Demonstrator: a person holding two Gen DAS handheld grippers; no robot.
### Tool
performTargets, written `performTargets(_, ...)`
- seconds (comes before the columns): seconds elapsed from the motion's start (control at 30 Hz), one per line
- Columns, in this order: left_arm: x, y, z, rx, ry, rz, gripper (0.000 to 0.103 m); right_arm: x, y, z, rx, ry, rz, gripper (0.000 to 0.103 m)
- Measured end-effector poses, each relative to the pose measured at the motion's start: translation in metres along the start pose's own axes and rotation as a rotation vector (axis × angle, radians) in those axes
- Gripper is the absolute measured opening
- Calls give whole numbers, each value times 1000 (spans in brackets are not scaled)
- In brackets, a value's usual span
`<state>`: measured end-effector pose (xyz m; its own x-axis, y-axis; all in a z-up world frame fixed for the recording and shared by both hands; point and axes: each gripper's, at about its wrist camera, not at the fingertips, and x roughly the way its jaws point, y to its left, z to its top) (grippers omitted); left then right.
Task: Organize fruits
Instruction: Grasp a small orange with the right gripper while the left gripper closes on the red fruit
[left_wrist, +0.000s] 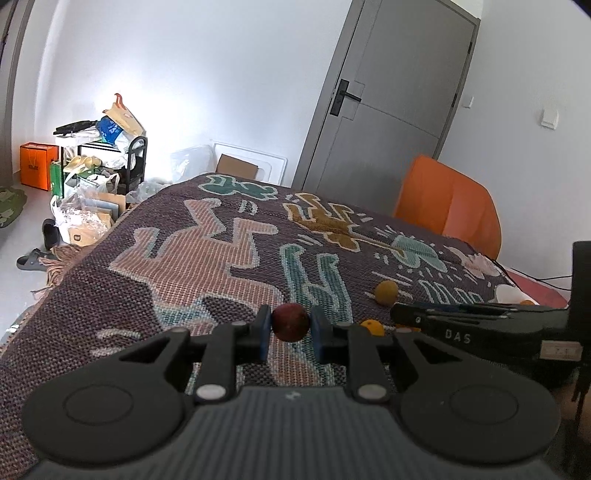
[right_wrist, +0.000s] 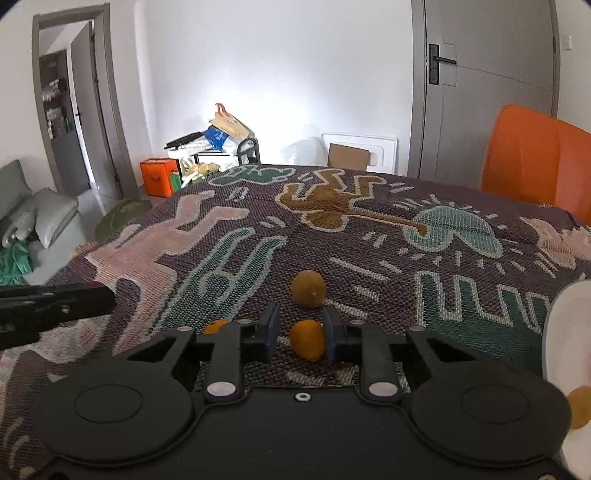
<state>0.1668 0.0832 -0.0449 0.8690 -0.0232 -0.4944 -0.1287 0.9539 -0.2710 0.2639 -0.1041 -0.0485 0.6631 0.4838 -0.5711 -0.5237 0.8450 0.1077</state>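
A patterned woven blanket (left_wrist: 207, 258) covers the whole work surface, with an orange chair (left_wrist: 448, 205) at its far edge beside a grey door (left_wrist: 391, 107). Over the blanket, the left gripper (left_wrist: 290, 326) has its jaws drawn in tight on a dark red fruit (left_wrist: 290, 322), both blue pads pressed against its sides, the fruit held just above the cloth. The right gripper (right_wrist: 300, 334) stands partly open around a small orange fruit (right_wrist: 307, 339): the right pad touches or nearly touches it, while a clear gap remains on the left side, so the fruit is not clamped. Just beyond that lies a yellowish round fruit (right_wrist: 308, 294) on the blanket, and another orange fruit (right_wrist: 216, 326) peeks out beside the left finger. A white bowl (right_wrist: 565, 332) sits at the right edge.
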Motion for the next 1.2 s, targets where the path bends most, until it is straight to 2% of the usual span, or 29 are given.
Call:
performTargets(0.1, -1, 1, 0, -2, -3, 0, 21, 5, 1, -2, -8, 31, 4, 22)
performTargets(0.23, -2, 1, 1, -5, -6, 2, 21, 2, 4, -5, -9, 24, 8, 21)
performTargets(0.63, -9, -15, 4, 22, -27, -25, 21, -40, -1, -2, 16, -65, 20, 21)
performTargets(1.2, -8, -75, 3, 101, -30, -110, 21, -101, -54, -20, 112, -157, -59, 21)
